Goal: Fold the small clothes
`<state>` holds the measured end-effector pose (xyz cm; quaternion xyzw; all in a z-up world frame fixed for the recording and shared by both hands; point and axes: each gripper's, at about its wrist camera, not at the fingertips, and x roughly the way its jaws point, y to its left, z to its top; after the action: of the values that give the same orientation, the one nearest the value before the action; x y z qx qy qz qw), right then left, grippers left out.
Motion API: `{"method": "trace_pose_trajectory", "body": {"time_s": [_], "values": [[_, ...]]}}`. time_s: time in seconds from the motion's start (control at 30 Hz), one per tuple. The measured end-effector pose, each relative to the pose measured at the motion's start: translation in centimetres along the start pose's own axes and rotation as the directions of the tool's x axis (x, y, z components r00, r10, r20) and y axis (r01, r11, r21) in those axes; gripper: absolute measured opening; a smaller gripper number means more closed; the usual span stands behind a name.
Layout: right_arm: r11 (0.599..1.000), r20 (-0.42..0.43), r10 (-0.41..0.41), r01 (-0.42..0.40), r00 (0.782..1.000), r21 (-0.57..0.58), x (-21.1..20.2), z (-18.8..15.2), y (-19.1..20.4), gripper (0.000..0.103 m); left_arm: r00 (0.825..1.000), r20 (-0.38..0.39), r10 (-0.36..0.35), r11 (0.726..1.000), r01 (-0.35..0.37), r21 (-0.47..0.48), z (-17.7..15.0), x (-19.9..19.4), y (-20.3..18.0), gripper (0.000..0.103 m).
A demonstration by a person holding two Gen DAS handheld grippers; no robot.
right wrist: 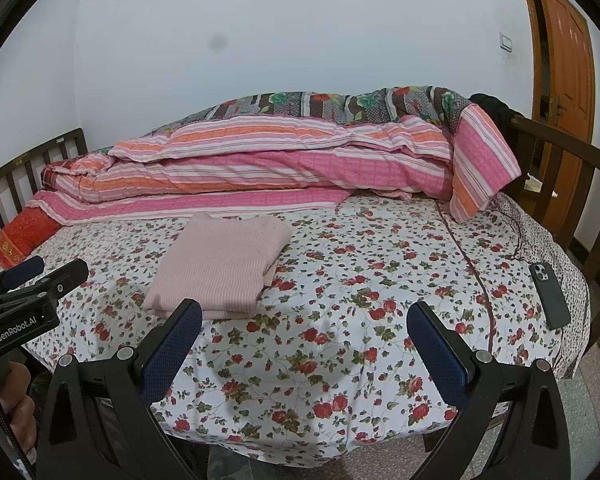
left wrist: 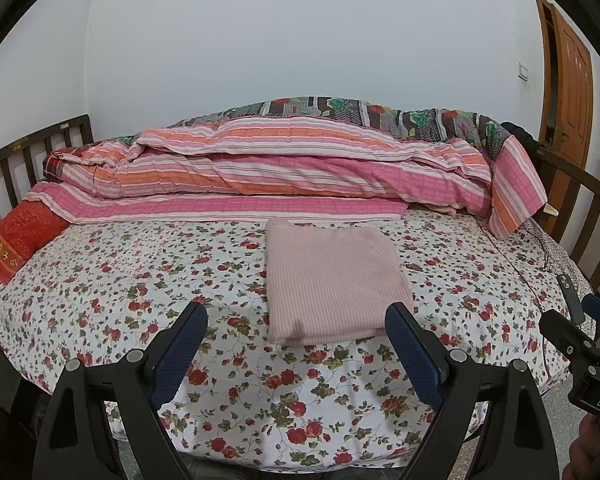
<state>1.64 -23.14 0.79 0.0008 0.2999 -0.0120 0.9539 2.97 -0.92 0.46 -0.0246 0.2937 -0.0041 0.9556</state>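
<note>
Fingers on my left gripper (left wrist: 296, 320) are spread wide with nothing between them, and my right gripper (right wrist: 304, 318) is likewise spread and empty. Both hang above the near edge of the floral-print bedsheet (left wrist: 140, 280). The folded pale pink ribbed knit garment (left wrist: 332, 280) lies flat on it, beside neither pad.

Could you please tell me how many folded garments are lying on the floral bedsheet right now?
1. A folded pale pink ribbed knit garment lies on the floral bedsheet, in front of the striped pink quilt. More could be hidden under the quilt.
</note>
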Motion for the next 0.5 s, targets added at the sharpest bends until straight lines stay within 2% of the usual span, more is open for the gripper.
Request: {"method": "trace_pose_trajectory", "body": {"time_s": [0.5], "values": [[1.0, 0.001, 0.0, 0.0, 1.0, 0.001, -0.09, -0.04, -0.02, 0.101, 1.0, 0.001, 0.0, 1.0, 0.0, 0.001, 0.01, -0.07, -0.03, 0.09]]}}
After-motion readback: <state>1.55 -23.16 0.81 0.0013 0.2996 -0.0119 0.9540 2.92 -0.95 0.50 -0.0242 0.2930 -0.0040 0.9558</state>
